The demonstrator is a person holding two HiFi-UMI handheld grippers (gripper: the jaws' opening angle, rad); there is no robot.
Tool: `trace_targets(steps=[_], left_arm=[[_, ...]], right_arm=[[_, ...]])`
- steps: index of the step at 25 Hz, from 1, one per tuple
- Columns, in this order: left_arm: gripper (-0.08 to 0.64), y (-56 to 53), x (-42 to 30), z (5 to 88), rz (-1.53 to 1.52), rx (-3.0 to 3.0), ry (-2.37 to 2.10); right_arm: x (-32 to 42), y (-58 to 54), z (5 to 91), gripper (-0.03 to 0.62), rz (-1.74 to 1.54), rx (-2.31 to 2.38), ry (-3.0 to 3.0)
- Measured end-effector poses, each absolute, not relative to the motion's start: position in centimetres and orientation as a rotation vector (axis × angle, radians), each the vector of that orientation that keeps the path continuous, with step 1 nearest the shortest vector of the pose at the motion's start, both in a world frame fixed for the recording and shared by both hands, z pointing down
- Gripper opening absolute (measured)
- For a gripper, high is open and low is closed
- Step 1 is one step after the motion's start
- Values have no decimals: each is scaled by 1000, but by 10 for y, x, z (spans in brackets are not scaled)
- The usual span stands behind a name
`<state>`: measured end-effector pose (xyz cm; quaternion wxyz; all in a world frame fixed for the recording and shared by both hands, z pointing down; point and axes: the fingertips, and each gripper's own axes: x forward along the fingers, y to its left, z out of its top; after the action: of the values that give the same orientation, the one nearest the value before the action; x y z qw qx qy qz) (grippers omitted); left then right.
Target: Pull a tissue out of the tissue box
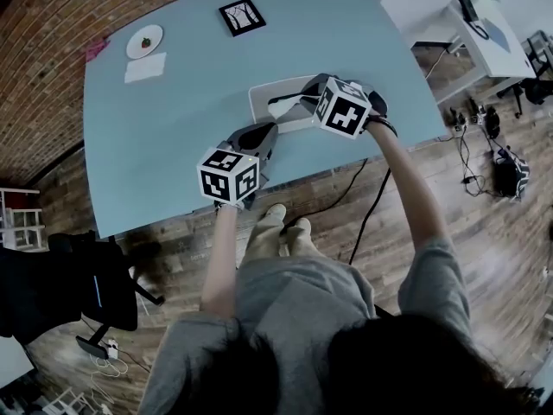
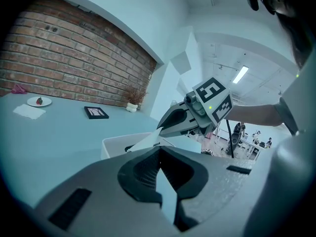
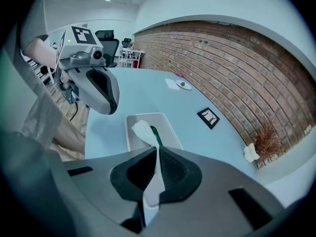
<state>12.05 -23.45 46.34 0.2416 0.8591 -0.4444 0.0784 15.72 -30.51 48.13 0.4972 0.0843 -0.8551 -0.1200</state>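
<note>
A white tissue box [image 1: 262, 102] lies on the blue table [image 1: 173, 128] close to its front edge. A white tissue [image 3: 143, 130] rises from the box's slot, and my right gripper [image 3: 157, 158] is shut on it, with the loose end trailing back between the jaws. In the left gripper view the tissue [image 2: 145, 141] stretches from the box [image 2: 114, 143] up to the right gripper [image 2: 165, 128]. My left gripper [image 1: 266, 132] hovers just in front of the box with its jaws shut and nothing between them. It shows at the upper left of the right gripper view, left gripper [image 3: 109, 107].
A framed picture [image 1: 243, 15], a small plate [image 1: 144, 41] and a white napkin [image 1: 145, 67] lie toward the table's far side. A white ornament [image 3: 251, 152] stands by the brick wall. A black chair [image 1: 78, 292] and cables [image 1: 371, 206] are on the wooden floor.
</note>
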Motion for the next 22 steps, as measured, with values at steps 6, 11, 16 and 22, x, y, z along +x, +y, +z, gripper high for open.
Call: trace_targets(steps=[6,11,16,22], left_arm=[[3,-234,121,455,211,2378,-1204],[3,-233,121,450,215,2398,-1189],[3,-234,119,441,211,2427,-1183],[3,-235,117,432,211,2456,-1174]], right_arm=[[158,-304,465,3,-291,240,-2088],[161,-303,453,3,-287,269,-2101],[163,-301,443,3,-285,295,-2107],[161,-296,434,3,-295,311,-2112]])
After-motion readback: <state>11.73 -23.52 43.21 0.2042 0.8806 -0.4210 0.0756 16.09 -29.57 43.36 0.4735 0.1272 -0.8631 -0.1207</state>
